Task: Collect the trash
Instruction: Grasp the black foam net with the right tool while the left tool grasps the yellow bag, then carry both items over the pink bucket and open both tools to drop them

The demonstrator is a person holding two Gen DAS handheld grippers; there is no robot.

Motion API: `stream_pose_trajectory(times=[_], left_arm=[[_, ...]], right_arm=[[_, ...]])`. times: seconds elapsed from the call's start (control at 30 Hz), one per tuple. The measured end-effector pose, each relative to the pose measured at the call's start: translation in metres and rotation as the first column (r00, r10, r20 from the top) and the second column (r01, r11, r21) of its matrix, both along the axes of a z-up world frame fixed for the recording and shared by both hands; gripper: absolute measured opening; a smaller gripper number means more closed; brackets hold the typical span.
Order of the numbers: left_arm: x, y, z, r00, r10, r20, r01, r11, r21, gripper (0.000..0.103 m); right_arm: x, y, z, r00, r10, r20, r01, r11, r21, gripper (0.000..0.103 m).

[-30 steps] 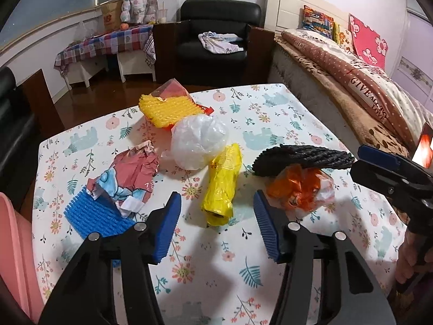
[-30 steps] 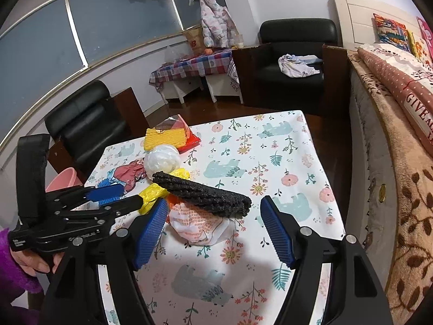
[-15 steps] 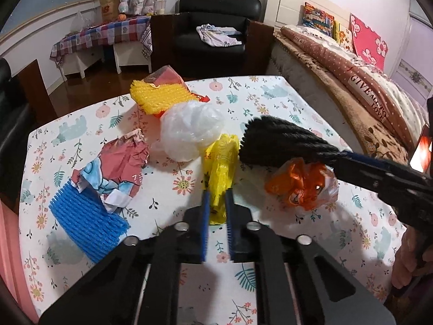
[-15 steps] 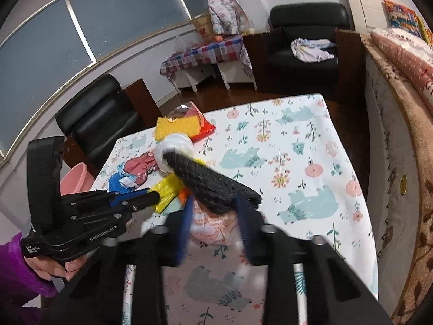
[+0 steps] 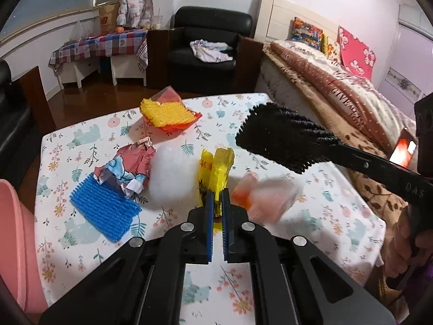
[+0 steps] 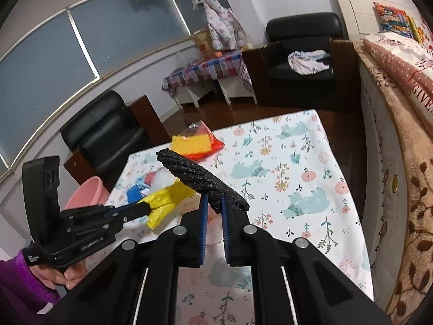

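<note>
Orange bag [image 5: 263, 200] and white bag [image 5: 173, 174] flank the claw-held yellow bag [image 5: 216, 168]

My left hand-held gripper [image 5: 216, 206] has blue pads and holds a yellow bag [image 5: 216, 173]; my right hand-held gripper [image 6: 214, 211] holds black netting [image 6: 200, 178]. The bench [image 5: 338, 216] cloth is white with flowers and bears.

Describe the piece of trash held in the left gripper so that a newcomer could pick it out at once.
Start at the floral-cloth table. Near its middle lie a white plastic ball and a blurred orange bag; between them is the yellow plastic bag, pinched by the left gripper. It alone is smooth, long and yellow.
</note>
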State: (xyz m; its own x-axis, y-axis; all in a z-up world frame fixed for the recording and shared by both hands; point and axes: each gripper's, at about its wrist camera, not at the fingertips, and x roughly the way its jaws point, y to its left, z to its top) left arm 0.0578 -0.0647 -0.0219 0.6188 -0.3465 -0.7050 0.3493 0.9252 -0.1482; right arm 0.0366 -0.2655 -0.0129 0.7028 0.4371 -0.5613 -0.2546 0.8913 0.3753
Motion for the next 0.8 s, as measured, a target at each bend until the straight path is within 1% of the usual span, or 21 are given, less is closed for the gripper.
stream_pose_trajectory(times=[0.2,0.4,0.6,0.7,0.8], left_arm=[[-0.027,0.008,0.021,0.998,-0.013,0.063,0.014,1.0,-0.01,0.005],[-0.049,0.03,0.04,0.992,0.033,0.119,-0.029,0.999,-0.032,0.005],[-0.069,0.071,0.052,0.978,0.149,0.146,-0.143,0.988,-0.052,0.005],[-0.079,0.095,0.056,0.963,0.222,0.156,-0.214,0.975,-0.066,0.005],[-0.09,0.122,0.06,0.94,0.296,0.167,-0.288,0.955,-0.075,0.005]], right_arm=[[-0.022,0.007,0.023,0.999,0.006,0.045,-0.006,1.0,-0.006,0.009],[-0.035,0.03,0.042,0.996,0.051,0.079,-0.051,0.999,-0.004,0.009],[-0.037,0.071,0.054,0.987,0.137,0.086,-0.138,0.99,0.012,0.009],[-0.035,0.096,0.06,0.978,0.189,0.088,-0.192,0.981,0.021,0.009],[-0.032,0.127,0.067,0.964,0.251,0.093,-0.254,0.967,0.024,0.009]])
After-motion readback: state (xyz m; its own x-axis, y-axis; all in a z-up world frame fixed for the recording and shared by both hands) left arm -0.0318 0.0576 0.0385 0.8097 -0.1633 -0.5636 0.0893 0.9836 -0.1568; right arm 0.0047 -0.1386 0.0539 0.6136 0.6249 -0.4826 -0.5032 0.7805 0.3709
